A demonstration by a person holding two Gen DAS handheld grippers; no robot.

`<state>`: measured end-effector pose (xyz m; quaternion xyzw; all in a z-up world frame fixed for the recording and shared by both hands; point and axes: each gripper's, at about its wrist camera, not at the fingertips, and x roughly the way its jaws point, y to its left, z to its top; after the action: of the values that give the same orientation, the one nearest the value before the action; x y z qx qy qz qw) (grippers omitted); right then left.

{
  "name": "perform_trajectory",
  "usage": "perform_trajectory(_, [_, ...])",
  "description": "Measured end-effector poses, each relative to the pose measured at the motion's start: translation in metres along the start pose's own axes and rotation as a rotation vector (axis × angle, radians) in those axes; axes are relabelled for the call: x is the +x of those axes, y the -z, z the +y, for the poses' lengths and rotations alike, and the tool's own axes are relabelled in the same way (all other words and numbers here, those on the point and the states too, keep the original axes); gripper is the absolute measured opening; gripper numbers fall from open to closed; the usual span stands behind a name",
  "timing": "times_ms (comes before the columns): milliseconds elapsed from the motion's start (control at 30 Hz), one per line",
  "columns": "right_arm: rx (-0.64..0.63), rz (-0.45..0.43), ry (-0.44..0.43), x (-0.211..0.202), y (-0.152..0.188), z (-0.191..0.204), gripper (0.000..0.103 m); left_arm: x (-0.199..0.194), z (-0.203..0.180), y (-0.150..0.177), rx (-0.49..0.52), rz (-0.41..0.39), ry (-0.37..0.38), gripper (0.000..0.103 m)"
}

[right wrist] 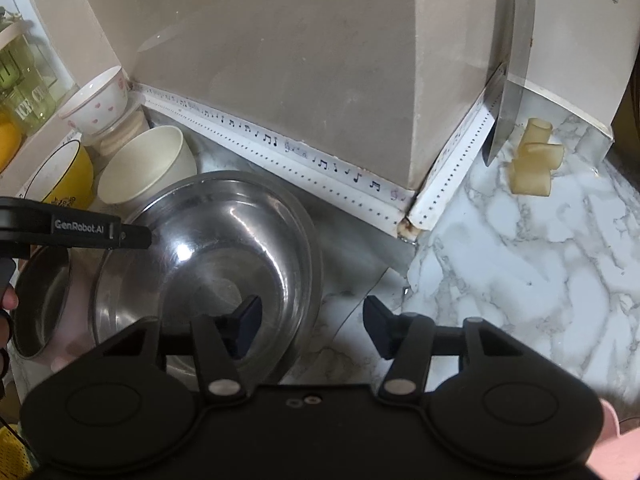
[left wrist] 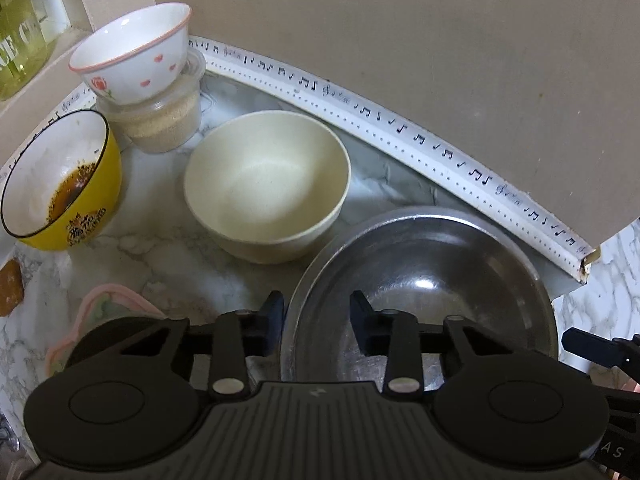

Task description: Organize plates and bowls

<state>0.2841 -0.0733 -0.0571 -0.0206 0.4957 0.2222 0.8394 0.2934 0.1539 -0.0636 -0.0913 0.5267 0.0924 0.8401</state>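
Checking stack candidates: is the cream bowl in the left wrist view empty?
Yes, the cream bowl shows a bare, clean inside, unlike the yellow bowl beside it, which has dark sauce residue.

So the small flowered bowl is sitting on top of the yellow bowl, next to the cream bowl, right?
Not quite. The small flowered bowl sits tilted on a clear lidded tub, not on the yellow bowl. The cream bowl is beside them, as the left wrist view shows.

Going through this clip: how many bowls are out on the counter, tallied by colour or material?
Steel: 2, the large steel bowl and the small steel bowl
Cream: 1, the cream bowl
Yellow: 1, the yellow bowl
White with pink hearts: 1, the white bowl sitting on a plastic container
Total: 5
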Motion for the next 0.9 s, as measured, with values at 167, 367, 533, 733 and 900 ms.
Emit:
perform_trajectory(167, [0.007,0.012,-0.022,0.001,0.001,-0.001,0.034,0.000,0.001,0.003,-0.002,-0.002,-0.008,0.030])
perform_trajectory(367, [0.020,0.025,-0.042,0.001,0.005,-0.001,0.023,-0.002,0.005,0.005,-0.014,-0.004,-0.014,0.017])
perform_trajectory(533, [0.022,0.022,-0.019,0.000,0.008,-0.002,0.016,-0.006,0.003,0.010,-0.013,-0.008,-0.013,0.016])
perform_trajectory(733, [0.007,0.002,-0.009,-0.010,0.013,-0.009,0.015,-0.016,-0.006,0.018,0.004,-0.019,-0.003,0.016])
perform_trajectory(900, [0.009,-0.009,-0.022,-0.026,0.017,-0.016,0.014,-0.033,-0.013,0.025,0.010,-0.033,0.018,0.016])
